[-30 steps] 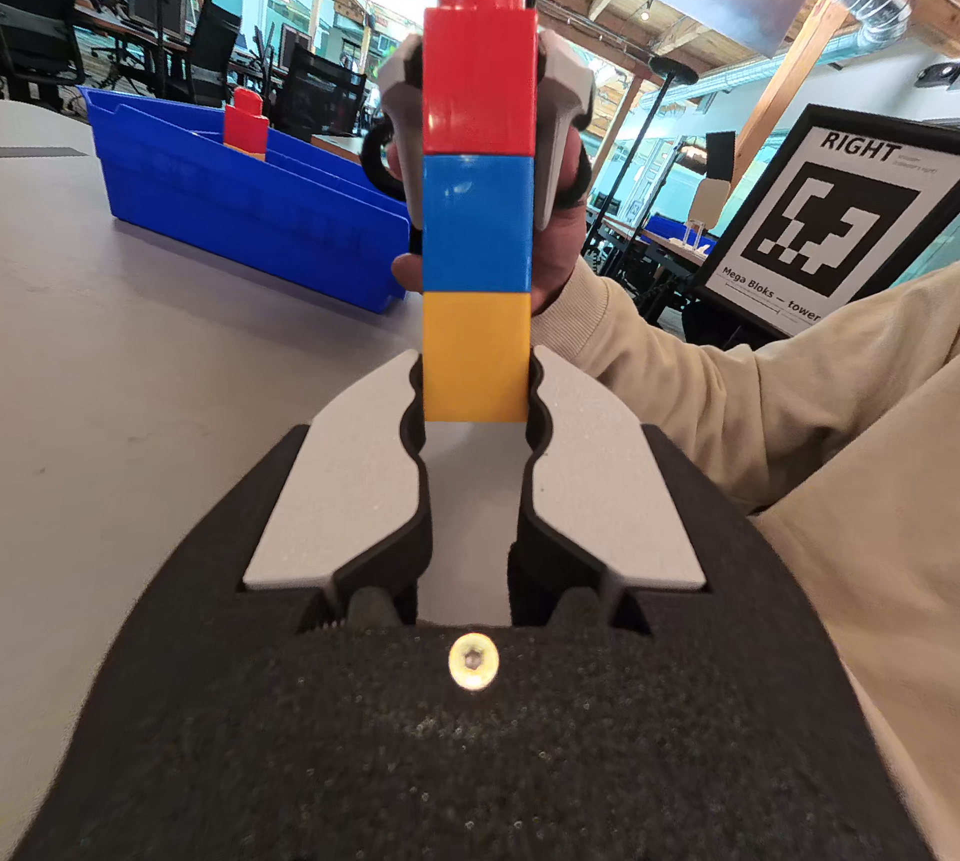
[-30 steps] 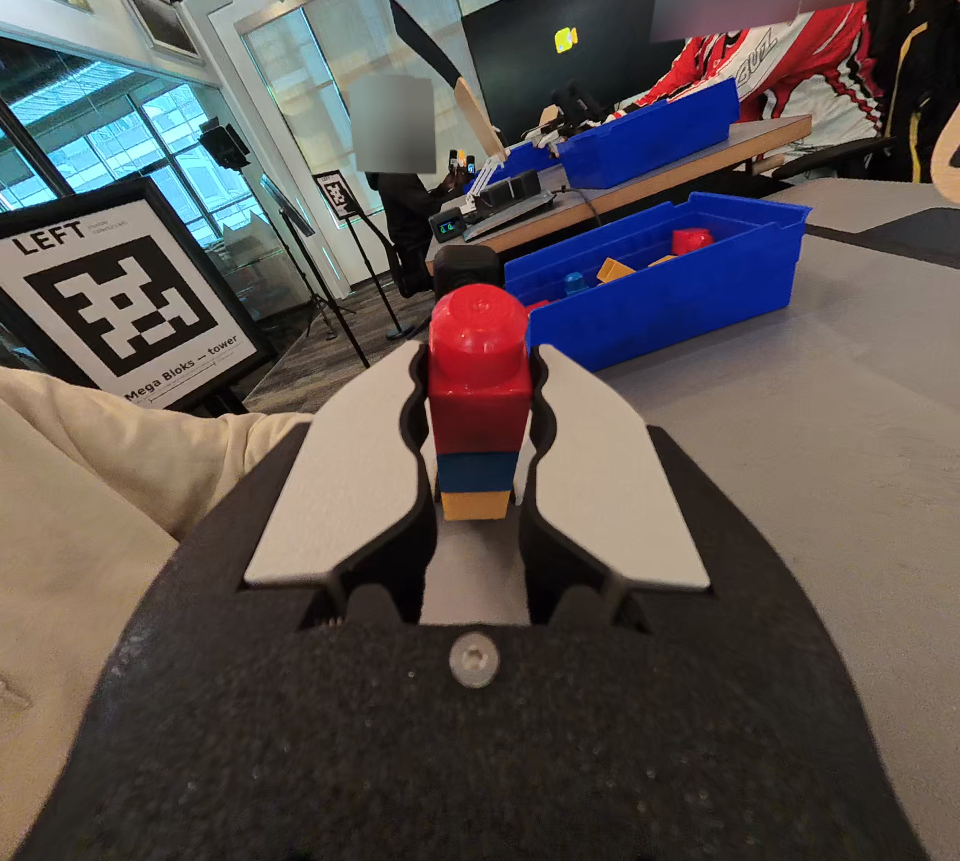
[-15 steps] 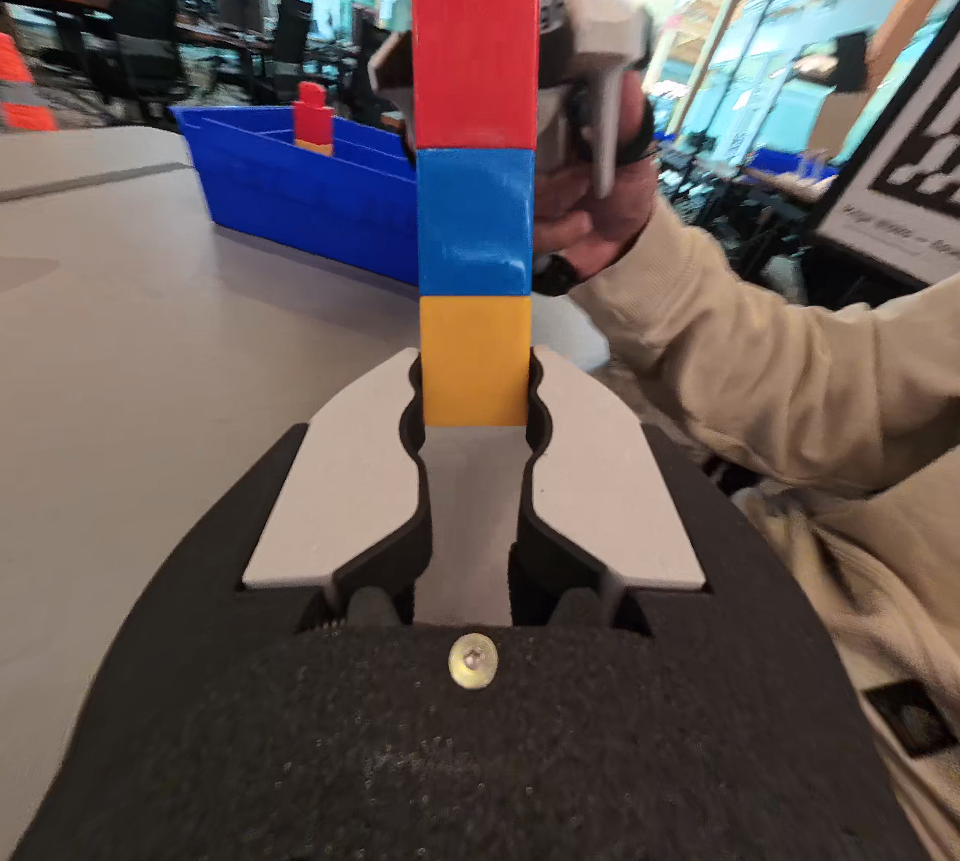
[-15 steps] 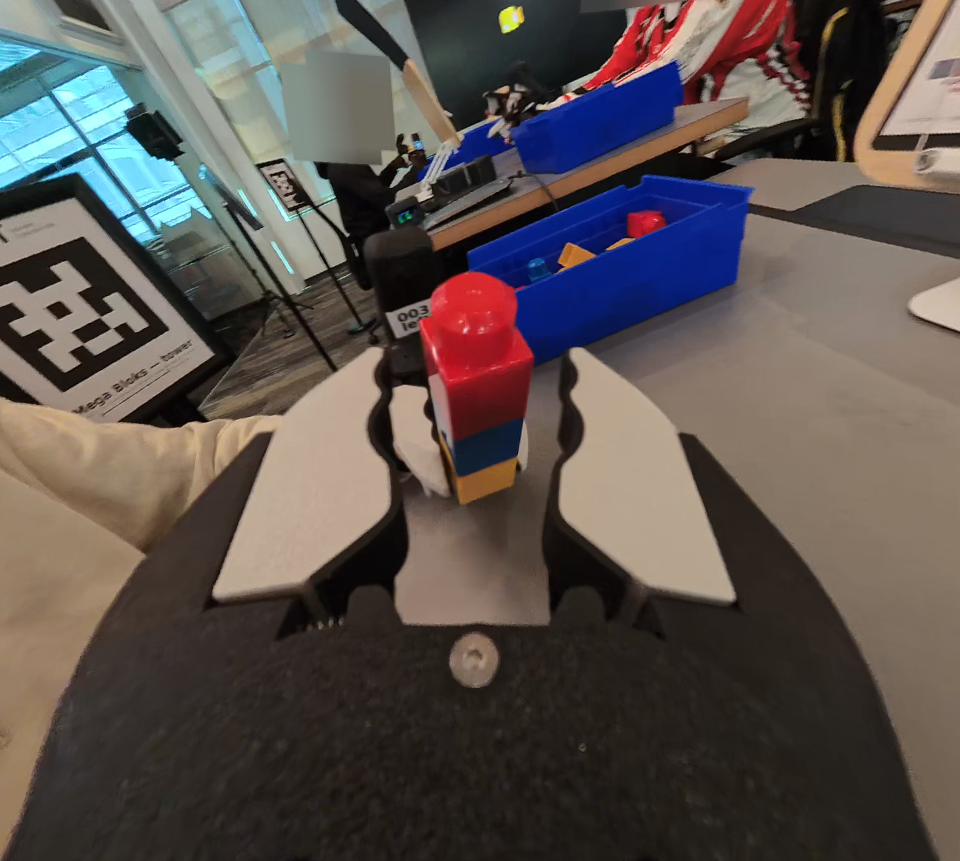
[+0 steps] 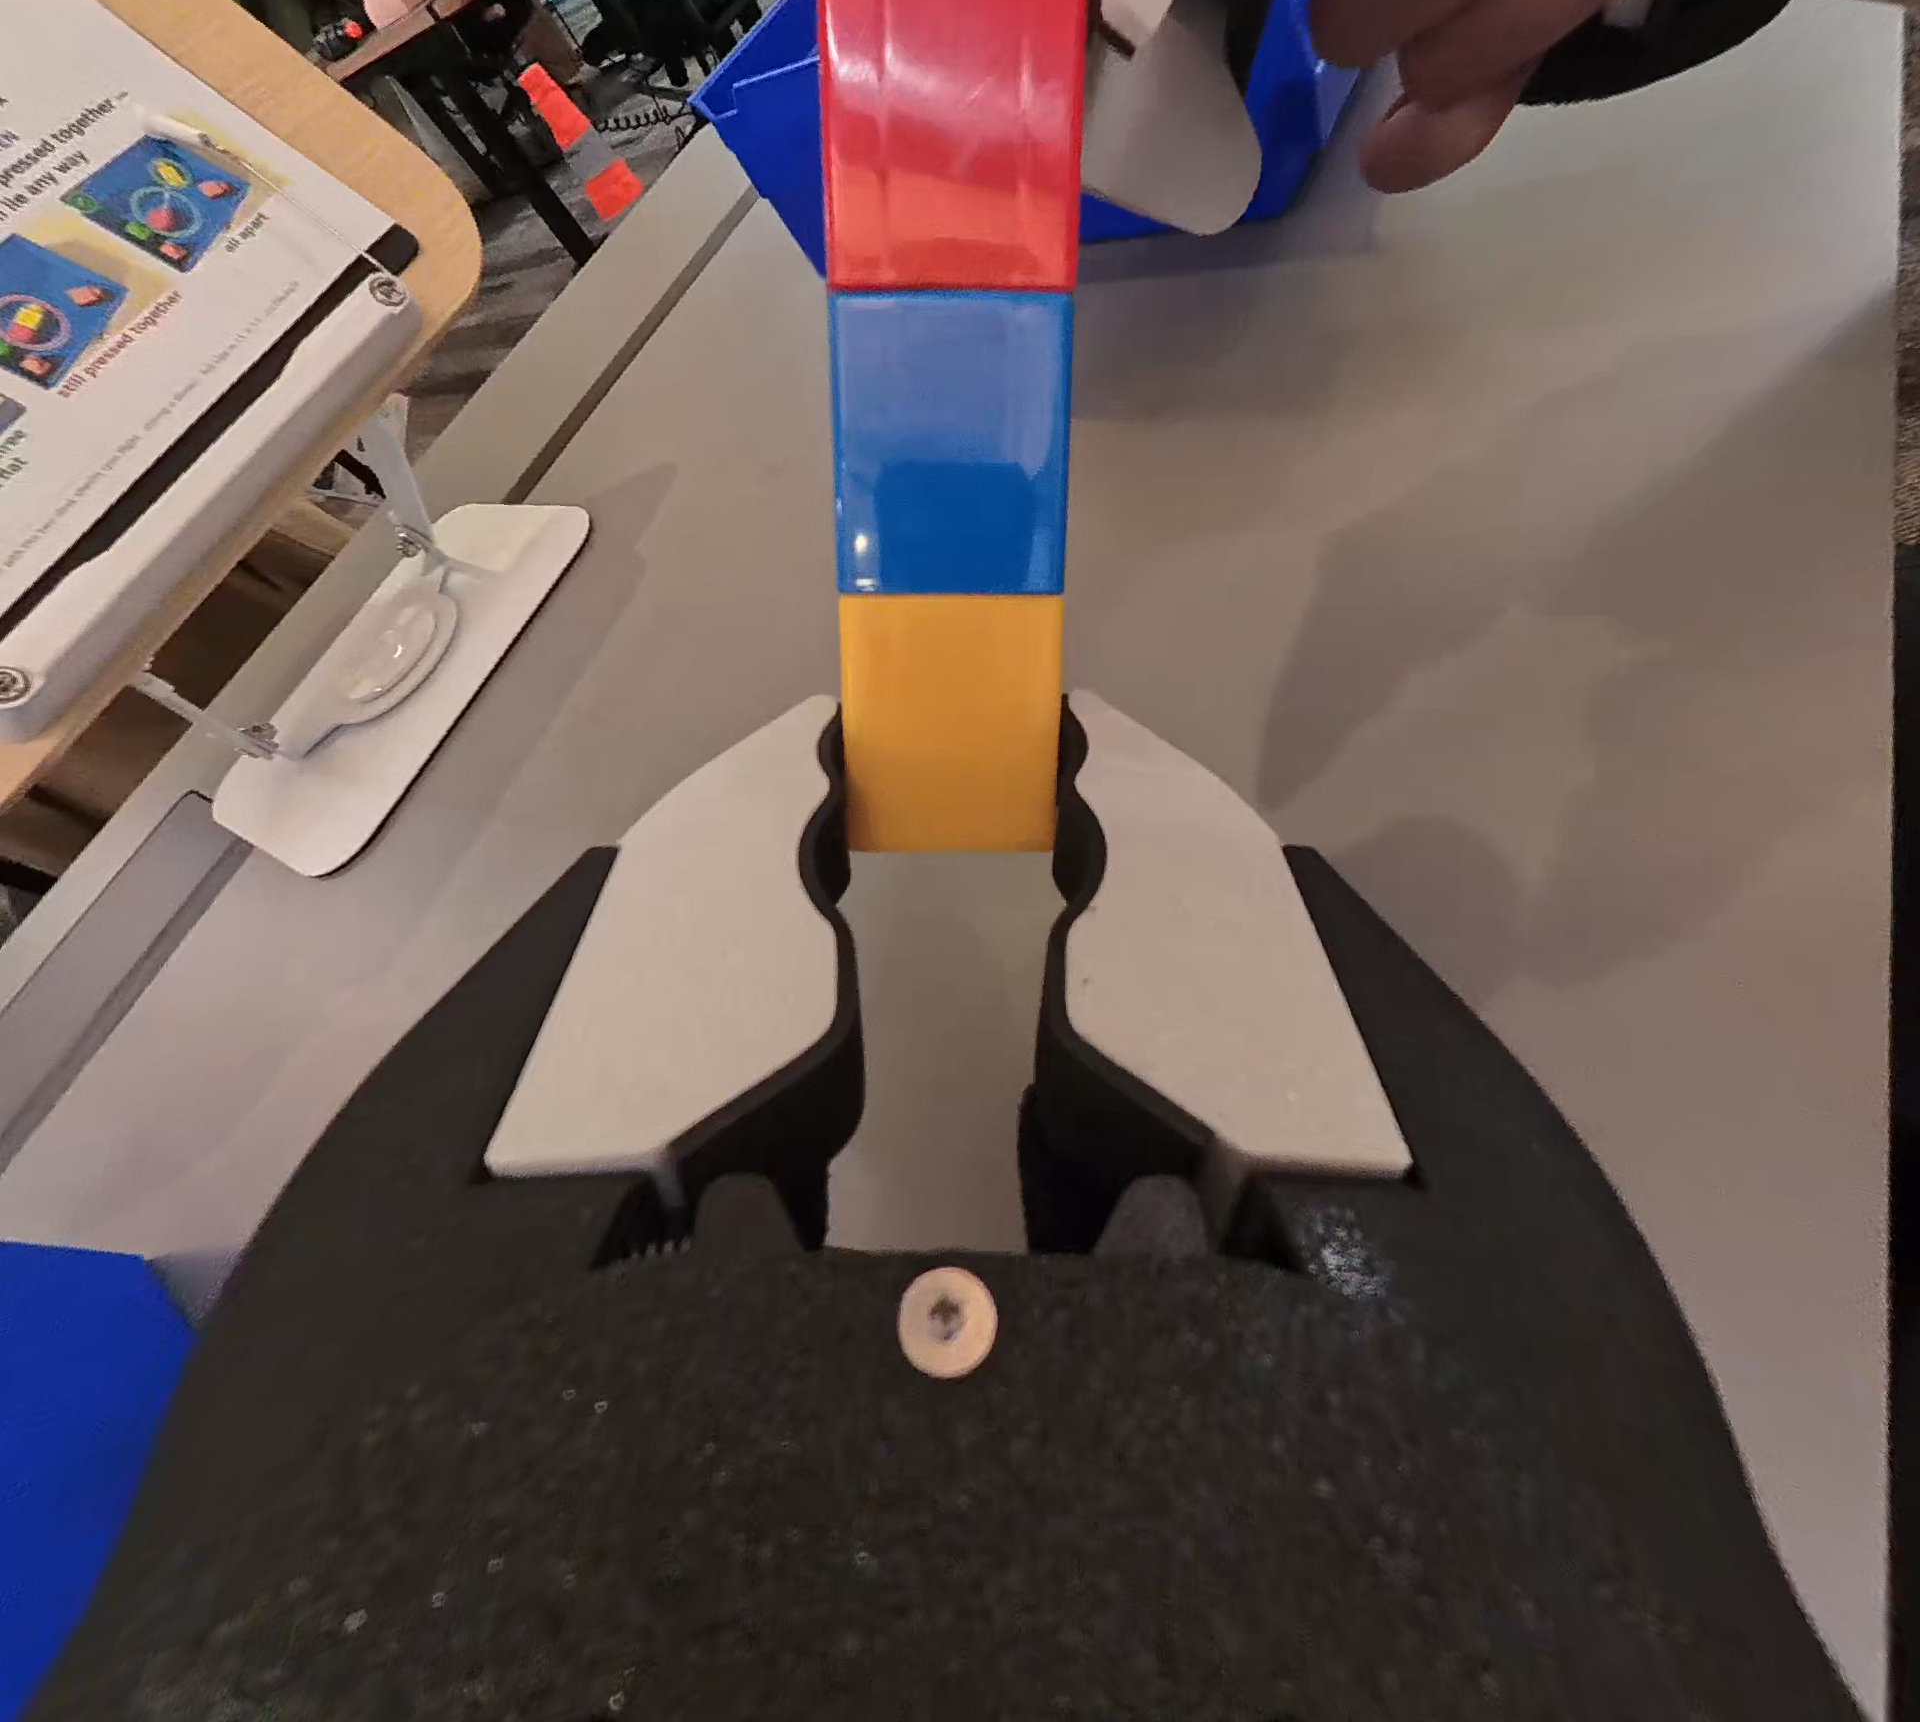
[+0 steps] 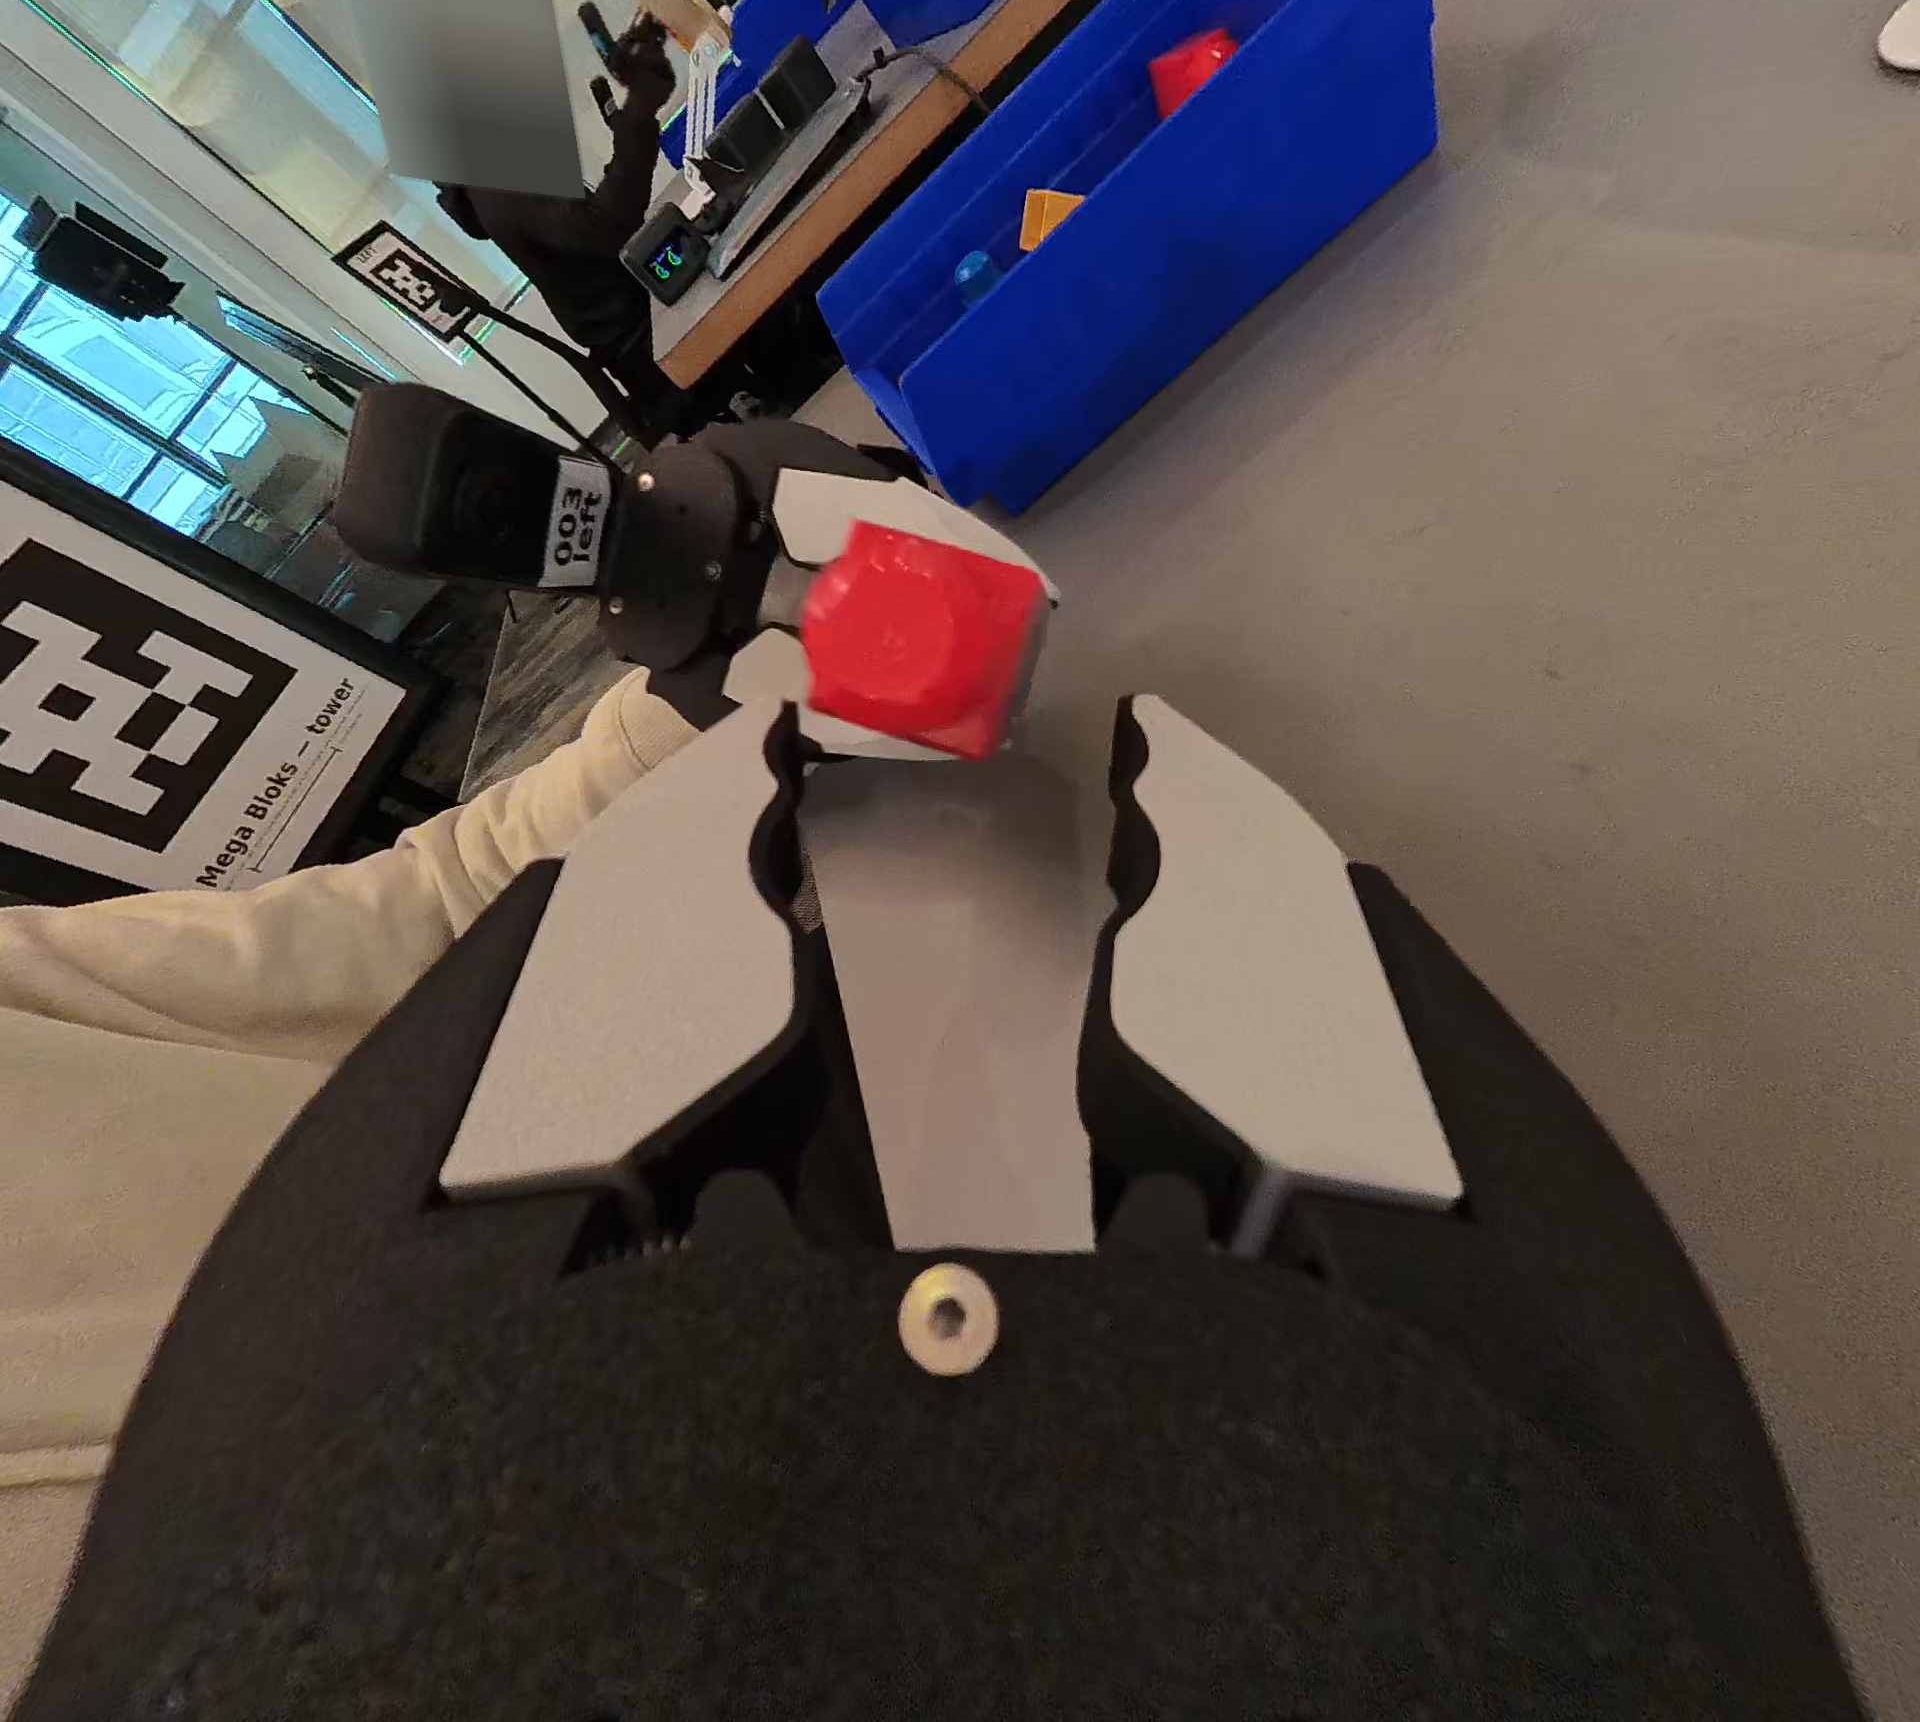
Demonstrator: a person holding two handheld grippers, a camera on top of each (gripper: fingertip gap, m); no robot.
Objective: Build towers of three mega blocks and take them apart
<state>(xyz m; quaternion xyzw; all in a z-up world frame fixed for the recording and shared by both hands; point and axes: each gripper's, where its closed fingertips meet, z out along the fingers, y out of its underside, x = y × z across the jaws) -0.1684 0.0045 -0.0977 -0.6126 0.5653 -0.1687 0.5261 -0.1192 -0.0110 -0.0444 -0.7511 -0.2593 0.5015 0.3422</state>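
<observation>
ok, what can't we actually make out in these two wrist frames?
- Red block: its stud is cut off by the left wrist view's top edge.
- Blue and yellow blocks: hidden behind the red block in the right wrist view.
- Right hand-held gripper: blurred and cropped in the left wrist view.
- Blue bin: its walls hide most contents.

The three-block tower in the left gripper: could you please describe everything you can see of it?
The tower is three glossy plastic blocks pressed together: a yellow block at the base, a blue block in the middle and a red block with a round stud on top. The left gripper clamps the yellow block from both sides, so the stack juts straight out along the fingers, above the grey table. The right gripper is open, near the red end without gripping it.
</observation>
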